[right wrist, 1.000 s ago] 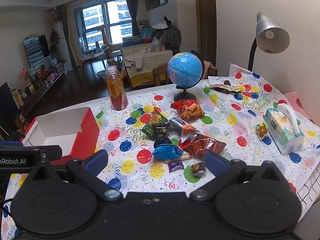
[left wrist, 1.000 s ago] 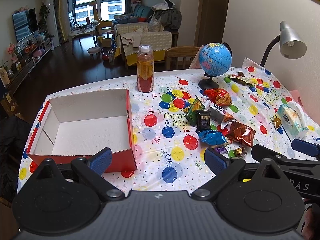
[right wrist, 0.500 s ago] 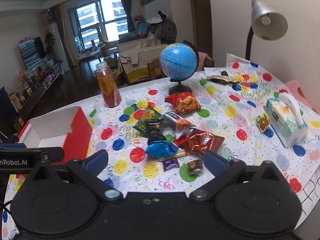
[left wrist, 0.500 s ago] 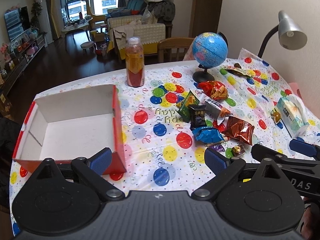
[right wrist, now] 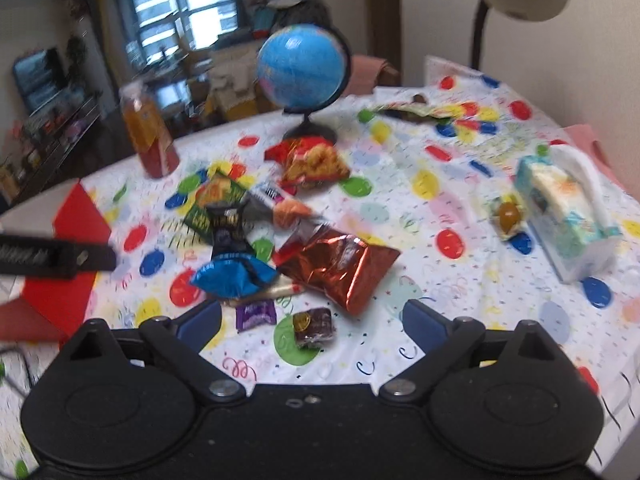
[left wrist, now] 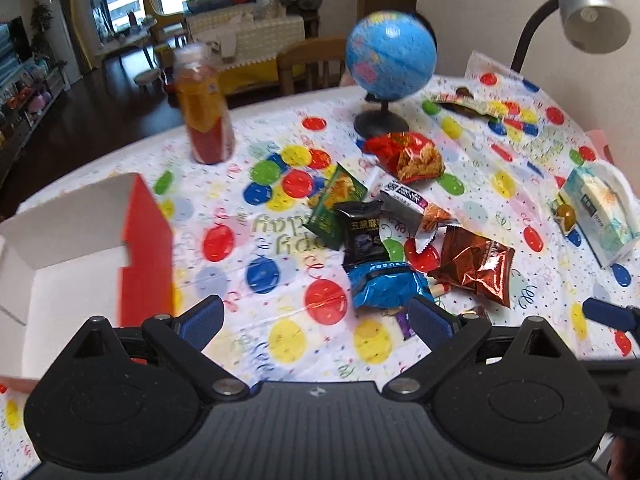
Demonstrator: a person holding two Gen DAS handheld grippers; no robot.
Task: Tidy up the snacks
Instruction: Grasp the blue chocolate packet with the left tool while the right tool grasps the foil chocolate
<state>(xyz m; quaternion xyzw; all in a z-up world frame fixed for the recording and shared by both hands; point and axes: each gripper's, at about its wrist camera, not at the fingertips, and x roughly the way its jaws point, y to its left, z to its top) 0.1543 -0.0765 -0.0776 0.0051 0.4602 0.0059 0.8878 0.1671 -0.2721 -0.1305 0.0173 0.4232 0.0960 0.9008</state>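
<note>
Both tongs have dropped nearer the snack pile (right wrist: 280, 240); left tongs (left wrist: 316, 320) and right tongs (right wrist: 312, 322) gape empty, right narrowing slightly, pickup likely next.

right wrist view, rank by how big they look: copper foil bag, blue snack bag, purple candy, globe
1. Globe and copper foil bag: look about alike; the bag lies nearer the camera, so unsure.
2. Blue snack bag.
3. Purple candy, clearly the smallest.
</note>
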